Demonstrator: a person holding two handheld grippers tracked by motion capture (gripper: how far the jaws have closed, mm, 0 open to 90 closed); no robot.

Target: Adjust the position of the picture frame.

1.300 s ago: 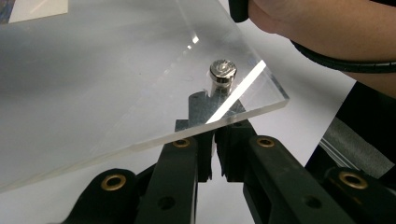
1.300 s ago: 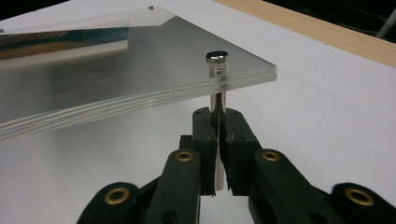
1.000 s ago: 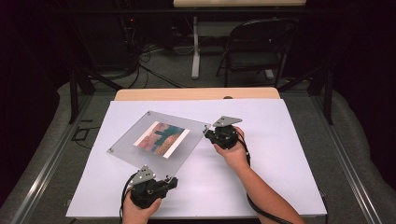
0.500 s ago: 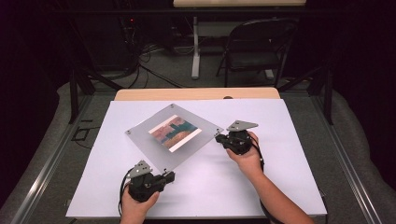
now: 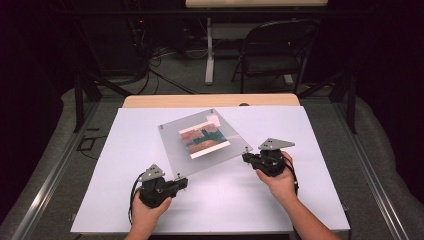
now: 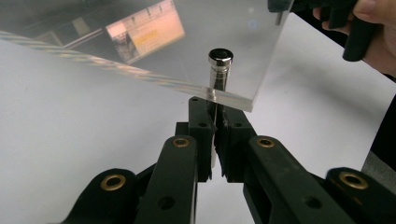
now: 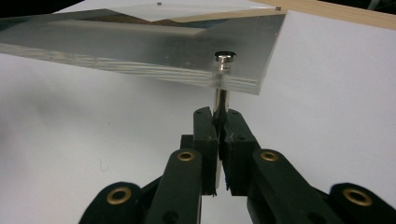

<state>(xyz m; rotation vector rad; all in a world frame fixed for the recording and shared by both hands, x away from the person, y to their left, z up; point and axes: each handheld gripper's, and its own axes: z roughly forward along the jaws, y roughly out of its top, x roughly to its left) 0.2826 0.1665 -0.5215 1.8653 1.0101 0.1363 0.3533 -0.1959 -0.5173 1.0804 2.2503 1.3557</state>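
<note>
A clear acrylic panel (image 5: 175,150) with a coloured picture (image 5: 204,140) inside it is held above the white table sheet (image 5: 310,135). My left gripper (image 5: 184,181) is shut on the metal corner post (image 6: 219,70) at the panel's near corner. In the left gripper view its jaws (image 6: 215,112) clamp the post's stem under the panel. My right gripper (image 5: 246,157) is shut on the post (image 7: 223,79) at the panel's right corner, and in the right gripper view the jaws (image 7: 219,121) pinch it from below.
The white sheet covers a wooden table whose far edge (image 5: 210,100) shows behind the panel. A folding chair (image 5: 272,55) and a table leg (image 5: 209,55) stand on the floor beyond. A hand with the right gripper (image 6: 359,28) shows at the left gripper view's top right.
The panel has swung to the right and turned on the table. The right gripper moved right and nearer with its corner. The left gripper shifted only slightly.
</note>
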